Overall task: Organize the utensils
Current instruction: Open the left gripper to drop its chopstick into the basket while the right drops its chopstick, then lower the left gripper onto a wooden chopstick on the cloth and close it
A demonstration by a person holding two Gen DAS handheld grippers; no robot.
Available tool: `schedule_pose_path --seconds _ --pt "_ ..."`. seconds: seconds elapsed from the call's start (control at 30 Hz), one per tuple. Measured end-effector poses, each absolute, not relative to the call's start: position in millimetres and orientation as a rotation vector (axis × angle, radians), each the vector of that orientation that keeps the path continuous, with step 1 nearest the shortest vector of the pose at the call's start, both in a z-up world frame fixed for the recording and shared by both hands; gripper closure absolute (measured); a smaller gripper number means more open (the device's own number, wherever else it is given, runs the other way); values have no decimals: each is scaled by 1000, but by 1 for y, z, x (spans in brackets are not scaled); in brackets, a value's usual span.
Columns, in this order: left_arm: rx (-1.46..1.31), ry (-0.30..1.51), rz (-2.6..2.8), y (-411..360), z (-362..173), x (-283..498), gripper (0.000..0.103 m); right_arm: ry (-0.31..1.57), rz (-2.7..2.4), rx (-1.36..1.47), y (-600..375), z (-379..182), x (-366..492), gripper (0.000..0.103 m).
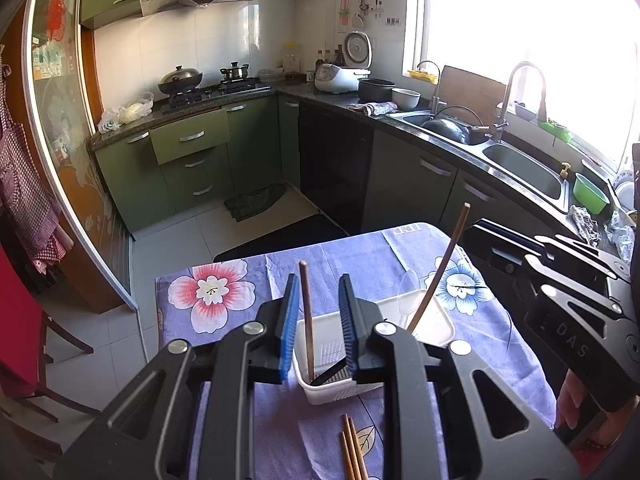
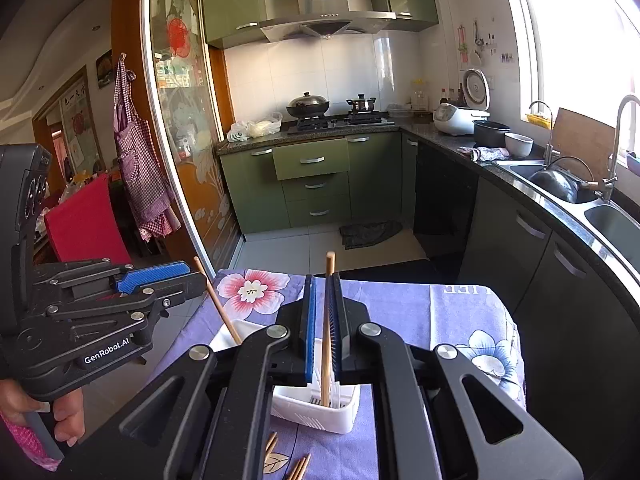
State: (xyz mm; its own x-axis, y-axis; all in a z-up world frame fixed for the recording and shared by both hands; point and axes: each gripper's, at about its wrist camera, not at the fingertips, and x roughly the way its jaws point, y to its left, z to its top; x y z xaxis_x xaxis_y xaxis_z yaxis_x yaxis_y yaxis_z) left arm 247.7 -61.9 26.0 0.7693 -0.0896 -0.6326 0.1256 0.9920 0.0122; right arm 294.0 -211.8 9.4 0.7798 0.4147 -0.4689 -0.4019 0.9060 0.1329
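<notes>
A white slotted utensil tray (image 1: 332, 394) (image 2: 316, 408) sits on the flowered purple tablecloth (image 1: 248, 276). My left gripper (image 1: 319, 284) is open above the tray; a brown chopstick (image 1: 307, 320) stands upright between its fingers with its lower end in the tray, touching neither pad. My right gripper (image 2: 325, 284) is shut on a second chopstick (image 2: 328, 328), whose lower end is in the tray. That chopstick (image 1: 438, 272) leans in the left wrist view. A clear plastic spoon (image 1: 406, 296) lies in the tray. Loose chopsticks (image 1: 352, 448) (image 2: 298, 468) lie on the cloth in front.
The small table ends just beyond the tray, with a dark chair back (image 1: 280, 236) behind it. Green cabinets, a stove (image 2: 340, 120) and a sink counter (image 2: 560, 184) ring the room. A red chair (image 2: 86, 220) stands at the left.
</notes>
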Motion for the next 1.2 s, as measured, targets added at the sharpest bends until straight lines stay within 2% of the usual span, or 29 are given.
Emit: schedule_pose_path --seconds 0.17,0.23,0.3,0.43,0.53,0.6,0.67,0.77,1.2 --pt "60 659 -112 -62 39 217 77 465 453 18 -218 21 251 96" --pt "57 655 -112 -61 39 201 71 451 458 24 -226 21 229 95" --pt "51 672 -112 -59 30 184 61 452 458 31 -235 13 205 91" --pt "11 794 -128 -56 -19 158 60 477 440 54 -258 -20 160 91" --pt "-34 942 -162 -56 -71 150 60 538 426 77 -272 -57 135 81" --pt "-83 1044 -193 -55 -104 153 60 586 424 106 -282 -82 124 80" --pt "-116 1115 -198 -55 -130 157 64 628 417 138 -293 -104 115 80" --pt "-106 1174 -187 -61 -155 165 83 669 405 188 -308 -130 106 80" --pt "-31 1241 -98 -74 -188 199 86 700 408 253 -328 -143 120 80"
